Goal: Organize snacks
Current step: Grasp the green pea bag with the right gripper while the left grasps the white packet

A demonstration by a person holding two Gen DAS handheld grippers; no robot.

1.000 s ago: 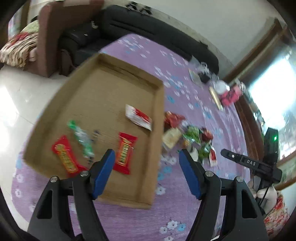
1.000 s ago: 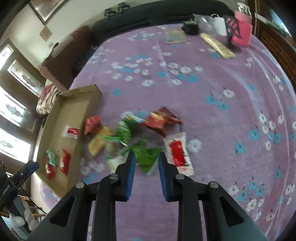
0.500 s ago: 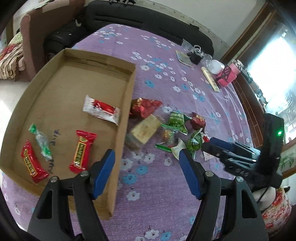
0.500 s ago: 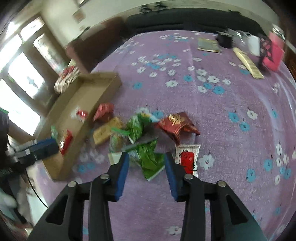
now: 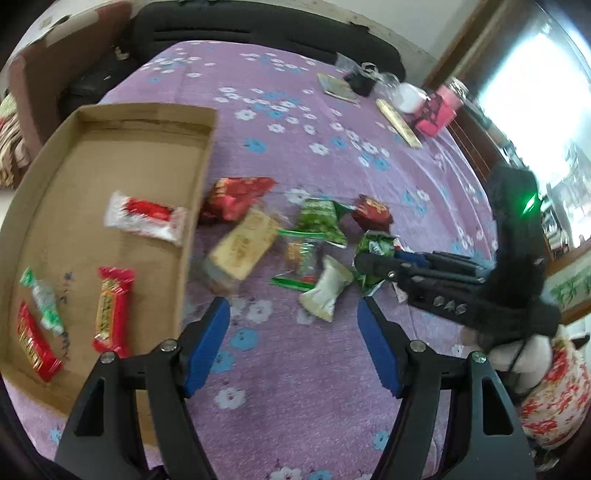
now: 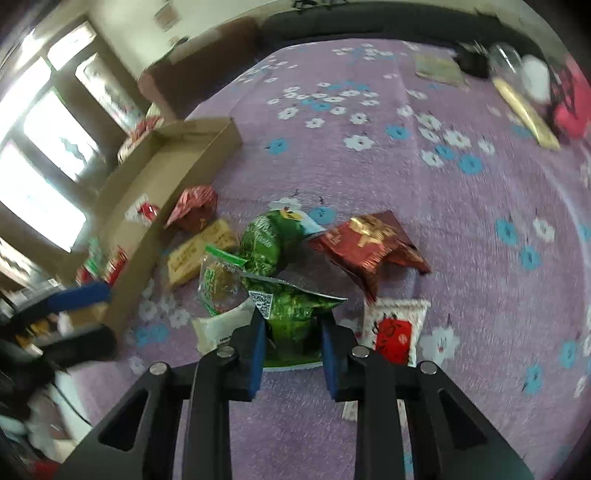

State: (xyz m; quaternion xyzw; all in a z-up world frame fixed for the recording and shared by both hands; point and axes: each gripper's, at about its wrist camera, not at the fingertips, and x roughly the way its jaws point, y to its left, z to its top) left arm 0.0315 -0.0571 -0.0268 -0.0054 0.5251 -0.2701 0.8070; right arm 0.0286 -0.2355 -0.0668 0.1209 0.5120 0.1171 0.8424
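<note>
A loose pile of snack packets lies on the purple flowered cloth (image 5: 295, 369) beside a shallow cardboard tray (image 5: 147, 110). The tray holds a white-and-red packet (image 5: 144, 218), two red bars and a green candy (image 5: 44, 299). My left gripper (image 5: 293, 310) hangs open above the cloth, just short of a white packet (image 5: 327, 291), with nothing between its pads. My right gripper (image 6: 291, 317) is down in the pile, its jaws closing, and both pads press on a green snack packet (image 6: 291, 310). A white sachet with a red label (image 6: 395, 328) lies right of it.
In the pile are a yellow packet (image 5: 243, 243), a bright red packet (image 5: 236, 195) against the tray wall, and a dark red packet (image 6: 369, 243). At the far end stand a pink container (image 5: 436, 114) and a long yellow box (image 5: 399, 123). A black sofa (image 5: 258, 26) lies beyond.
My left gripper has swung from over the tray toward the pile, still open. My right gripper widened, sank into the pile and closed on the green packet.
</note>
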